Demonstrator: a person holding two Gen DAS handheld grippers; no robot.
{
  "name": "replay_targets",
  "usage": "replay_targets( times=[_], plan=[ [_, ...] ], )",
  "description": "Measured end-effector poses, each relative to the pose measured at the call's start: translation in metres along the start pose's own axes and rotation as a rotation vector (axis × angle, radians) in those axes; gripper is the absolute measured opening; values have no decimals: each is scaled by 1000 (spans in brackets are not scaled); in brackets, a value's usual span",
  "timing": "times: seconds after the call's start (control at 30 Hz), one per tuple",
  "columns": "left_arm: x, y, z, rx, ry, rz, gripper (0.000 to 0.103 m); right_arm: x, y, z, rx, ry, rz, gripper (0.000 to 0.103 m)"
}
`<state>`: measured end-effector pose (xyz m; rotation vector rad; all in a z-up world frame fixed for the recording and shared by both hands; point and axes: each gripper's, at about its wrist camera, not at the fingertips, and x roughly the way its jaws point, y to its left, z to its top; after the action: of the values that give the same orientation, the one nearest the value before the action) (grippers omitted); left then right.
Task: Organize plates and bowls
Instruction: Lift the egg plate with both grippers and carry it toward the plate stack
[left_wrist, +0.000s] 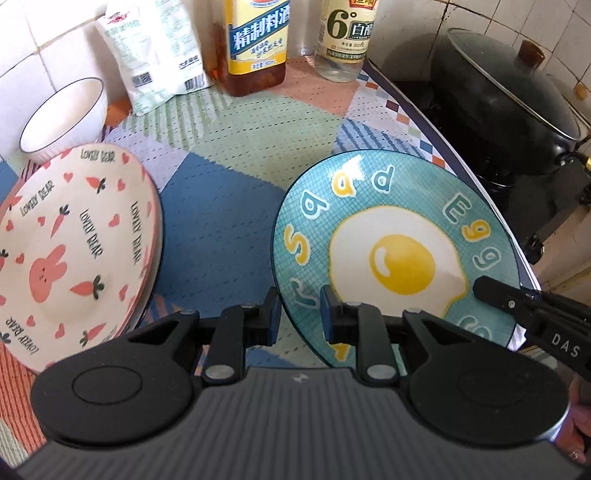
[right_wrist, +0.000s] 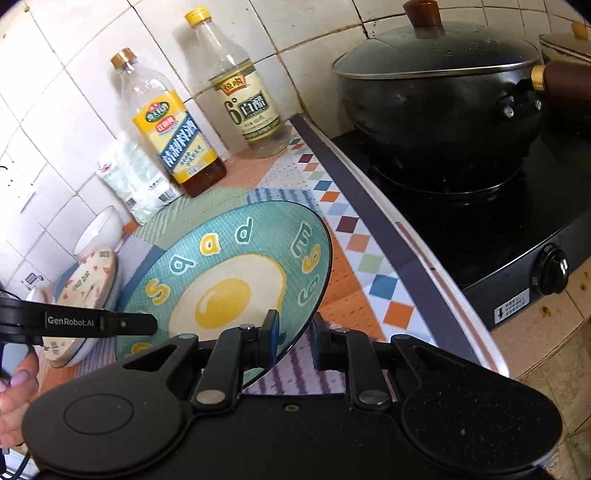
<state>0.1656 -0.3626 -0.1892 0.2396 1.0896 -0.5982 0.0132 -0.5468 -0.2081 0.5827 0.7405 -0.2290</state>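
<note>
Item: round teal ceramic plate with fried-egg print (left_wrist: 391, 236), tilted above patterned mat (left_wrist: 221, 236) | left gripper (left_wrist: 300, 314) and right gripper (right_wrist: 293, 338) each clamped narrow on its near rim | risk: rim could slip, striking pink rabbit-print plates (left_wrist: 70, 251).

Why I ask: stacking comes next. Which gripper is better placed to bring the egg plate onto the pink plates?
Left gripper, probably: it and the right gripper clamp the egg plate, but it's nearer the pink plates.
</note>
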Motion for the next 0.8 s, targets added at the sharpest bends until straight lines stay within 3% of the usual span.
replay_targets(
  times=[0.17, 0.8],
  plan=[
    [-17, 5, -14, 16, -5, 30, 20, -7, 13, -4, -35, 9, 18, 22],
    [-90, 62, -35, -89, -63, 60, 20, -34, 79, -3, -149, -12, 129, 23]
  ],
)
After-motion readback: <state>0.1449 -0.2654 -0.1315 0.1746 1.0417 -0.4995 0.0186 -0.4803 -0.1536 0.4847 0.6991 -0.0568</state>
